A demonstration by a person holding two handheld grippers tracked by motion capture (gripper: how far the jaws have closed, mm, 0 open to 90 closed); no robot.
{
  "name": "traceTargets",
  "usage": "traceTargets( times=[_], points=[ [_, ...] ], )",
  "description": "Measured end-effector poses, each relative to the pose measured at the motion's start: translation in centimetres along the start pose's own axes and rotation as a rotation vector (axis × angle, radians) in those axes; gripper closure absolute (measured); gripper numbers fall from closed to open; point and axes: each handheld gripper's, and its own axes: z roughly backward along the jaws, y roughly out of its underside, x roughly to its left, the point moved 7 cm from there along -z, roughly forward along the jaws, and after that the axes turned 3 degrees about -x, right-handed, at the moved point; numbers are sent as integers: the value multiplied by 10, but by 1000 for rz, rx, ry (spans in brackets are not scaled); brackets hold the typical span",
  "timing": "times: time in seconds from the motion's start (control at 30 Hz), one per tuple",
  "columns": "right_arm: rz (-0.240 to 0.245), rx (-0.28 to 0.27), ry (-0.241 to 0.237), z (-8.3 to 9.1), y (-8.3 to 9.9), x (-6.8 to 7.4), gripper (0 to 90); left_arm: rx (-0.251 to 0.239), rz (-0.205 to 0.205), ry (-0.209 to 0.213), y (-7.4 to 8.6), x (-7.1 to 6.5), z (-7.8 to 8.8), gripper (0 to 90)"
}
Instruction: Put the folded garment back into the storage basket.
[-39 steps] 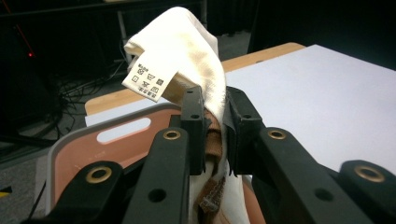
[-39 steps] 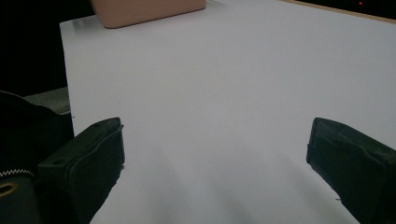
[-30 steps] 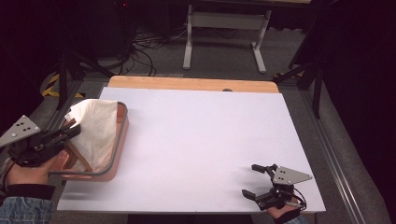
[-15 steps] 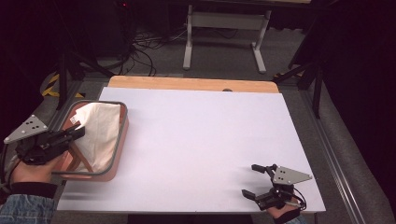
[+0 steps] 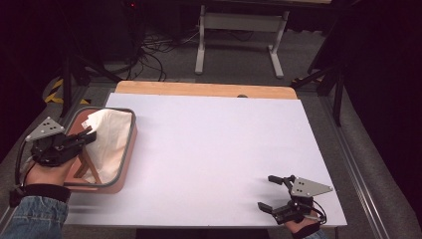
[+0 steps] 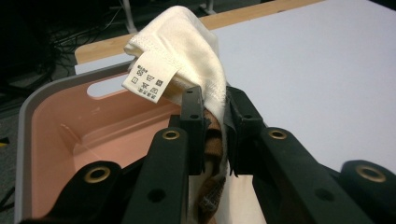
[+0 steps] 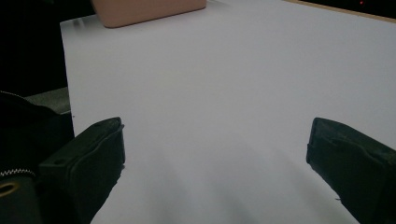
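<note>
1. Cream cloth (image 6: 187, 51): we hold this item with our left gripper (image 5: 88, 138), whose black jaws are clamped tight on a fold of it. In the left gripper view the fabric bunches above the jaws and hangs down between them, over the near edge of the bin. In the high view the cloth (image 5: 110, 139) drapes across the inside of the bin at the left side of the table.

2. Care label (image 6: 150, 77): we note a small white tag printed with washing symbols, sewn to the cloth's hem and hanging at its left, above the bin's interior.

3. Brown patterned strip (image 6: 212, 140): we see a darker piece of fabric between the jaws, below the cream fold; what it belongs to we cannot tell.

4. Pink bin (image 5: 127, 164): we record a salmon-coloured tub with a grey rim, standing at the table's left edge. In the left gripper view its wall (image 6: 56, 140) shows a cut-out handle slot at the far end.

5. Right gripper (image 5: 271, 194): we keep this one low at the near right corner of the table, well apart from the bin. Its jaws stand wide, with nothing between them.

6. White table surface (image 5: 224, 149): we list a wooden strip (image 5: 199, 88) along its far edge.
</note>
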Motion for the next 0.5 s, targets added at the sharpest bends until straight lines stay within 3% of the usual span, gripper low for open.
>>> traceTargets(
  times=[0.5],
  points=[
    [1,0,-1,1,0,0,50,62,16,-63,7,20,-19,793]
  ],
)
